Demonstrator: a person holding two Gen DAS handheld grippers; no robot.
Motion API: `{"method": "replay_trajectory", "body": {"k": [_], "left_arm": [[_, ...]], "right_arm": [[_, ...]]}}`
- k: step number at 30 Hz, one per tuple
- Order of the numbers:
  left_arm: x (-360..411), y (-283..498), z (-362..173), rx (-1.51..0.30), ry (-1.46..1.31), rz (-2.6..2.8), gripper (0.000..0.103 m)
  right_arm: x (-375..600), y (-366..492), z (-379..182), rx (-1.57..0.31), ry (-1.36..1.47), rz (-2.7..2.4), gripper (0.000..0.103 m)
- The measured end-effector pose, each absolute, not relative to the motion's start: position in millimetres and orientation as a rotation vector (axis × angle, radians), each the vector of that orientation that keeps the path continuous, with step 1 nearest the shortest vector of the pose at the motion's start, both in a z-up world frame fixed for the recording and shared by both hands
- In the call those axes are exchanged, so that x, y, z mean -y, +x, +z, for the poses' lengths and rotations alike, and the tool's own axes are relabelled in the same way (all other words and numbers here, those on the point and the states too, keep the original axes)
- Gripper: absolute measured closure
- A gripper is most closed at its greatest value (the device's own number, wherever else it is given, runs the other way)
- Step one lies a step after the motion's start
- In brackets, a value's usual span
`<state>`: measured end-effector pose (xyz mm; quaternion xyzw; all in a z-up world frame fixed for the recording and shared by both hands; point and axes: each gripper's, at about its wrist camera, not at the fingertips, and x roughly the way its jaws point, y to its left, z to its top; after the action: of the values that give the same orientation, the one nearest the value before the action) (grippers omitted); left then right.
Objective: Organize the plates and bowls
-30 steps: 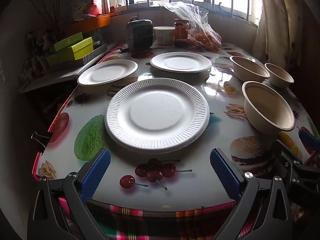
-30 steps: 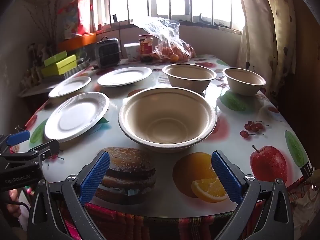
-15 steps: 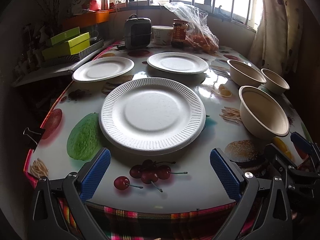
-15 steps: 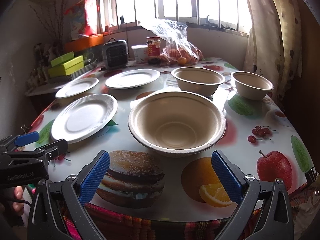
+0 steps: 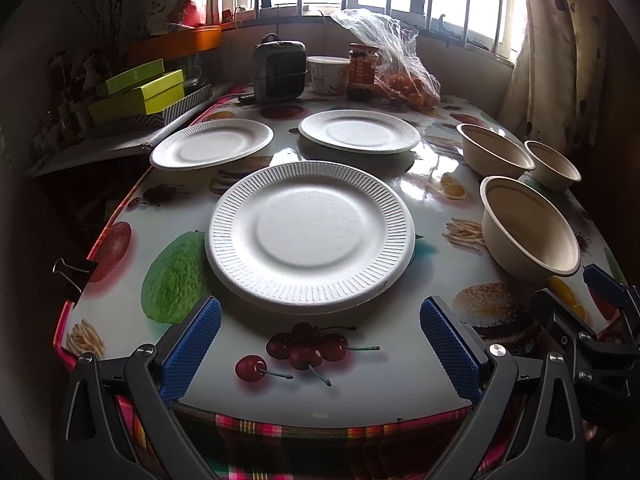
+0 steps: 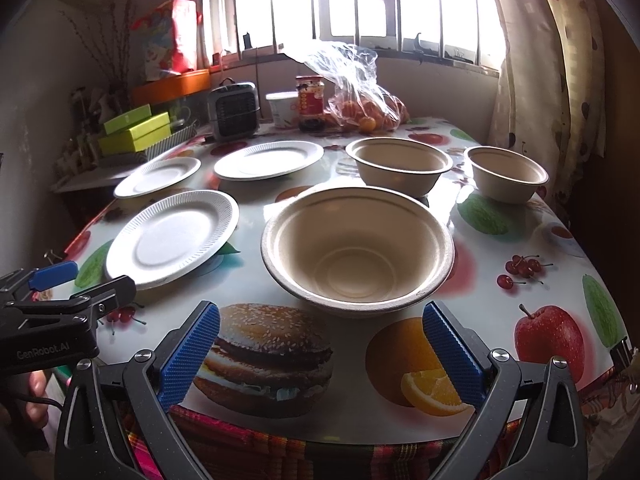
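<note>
Plates and bowls sit apart on the fruit-picture table (image 5: 120, 304).

The left gripper (image 5: 320, 344) is wide open, holding nothing, just before the near plate (image 5: 310, 236). The right gripper (image 6: 320, 350) is wide open too, facing the big bowl (image 6: 358, 248). The bag (image 6: 352, 92) at the back maybe holds oranges.

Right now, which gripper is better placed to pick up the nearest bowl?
Right. The right gripper has its open jaws centred on the nearest bowl, just ahead. The left gripper faces the nearest plate instead.
</note>
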<state>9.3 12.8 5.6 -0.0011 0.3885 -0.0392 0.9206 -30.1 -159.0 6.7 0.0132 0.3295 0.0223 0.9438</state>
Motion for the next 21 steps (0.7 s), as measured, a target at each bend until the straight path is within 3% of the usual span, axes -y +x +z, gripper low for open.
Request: {"method": "replay_trajectory", "body": {"k": [21], "left_arm": [[-13.7, 9.4, 7.0, -0.795, -0.001, -0.080, 0.003]], "right_arm": [[158.7, -30.4, 7.8, -0.669, 0.028, 0.047, 0.000]]}}
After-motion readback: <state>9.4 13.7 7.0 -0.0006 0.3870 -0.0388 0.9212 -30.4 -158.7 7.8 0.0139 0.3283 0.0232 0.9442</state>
